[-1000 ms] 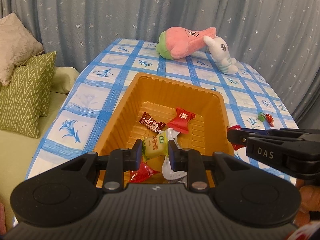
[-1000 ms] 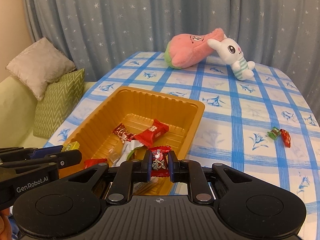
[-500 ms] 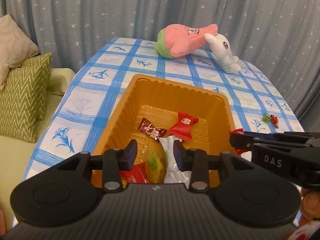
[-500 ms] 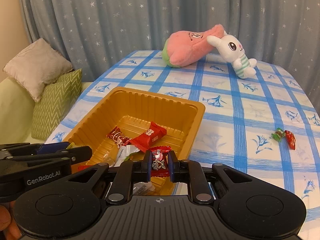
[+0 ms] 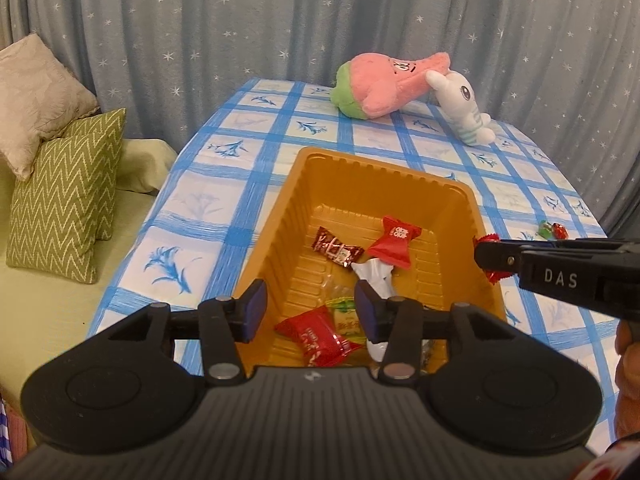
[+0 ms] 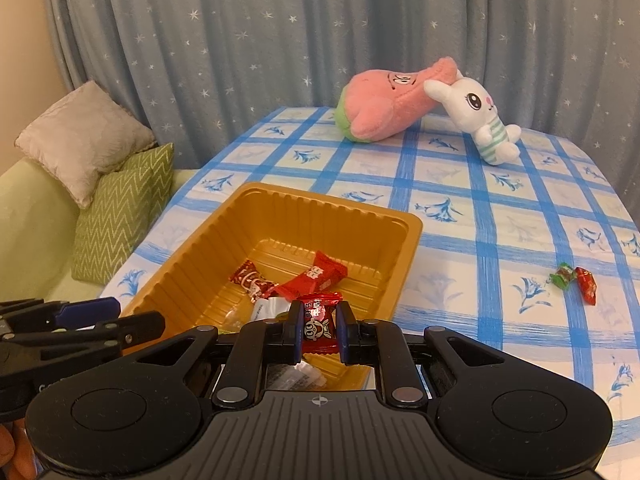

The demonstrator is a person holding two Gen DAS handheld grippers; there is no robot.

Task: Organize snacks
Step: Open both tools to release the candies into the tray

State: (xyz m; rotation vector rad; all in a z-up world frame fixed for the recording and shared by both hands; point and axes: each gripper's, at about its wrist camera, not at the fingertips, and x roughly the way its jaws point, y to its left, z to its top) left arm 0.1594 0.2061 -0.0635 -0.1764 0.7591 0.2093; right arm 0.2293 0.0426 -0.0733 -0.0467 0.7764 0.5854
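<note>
An orange plastic tray (image 5: pixel 376 184) (image 6: pixel 280 208) sits on the blue checked tablecloth and holds several wrapped snacks. My left gripper (image 5: pixel 308 312) is open and empty above the tray's near end, over a green candy (image 5: pixel 344 316) and a red packet (image 5: pixel 316 332). My right gripper (image 6: pixel 318 326) is shut on a red candy (image 6: pixel 318 320) at the tray's right edge; it also shows in the left wrist view (image 5: pixel 492 256). Two loose candies, green (image 6: pixel 563 275) and red (image 6: pixel 586 284), lie on the cloth to the right.
A pink plush (image 6: pixel 384 108) and a white rabbit plush (image 6: pixel 480 116) lie at the table's far end. Green and beige cushions (image 5: pixel 64 196) rest on a sofa to the left. A starred curtain hangs behind the table.
My left gripper opened and let the green candy drop into the tray, then drew back a little. My right gripper kept hold of the red candy beside the tray.
</note>
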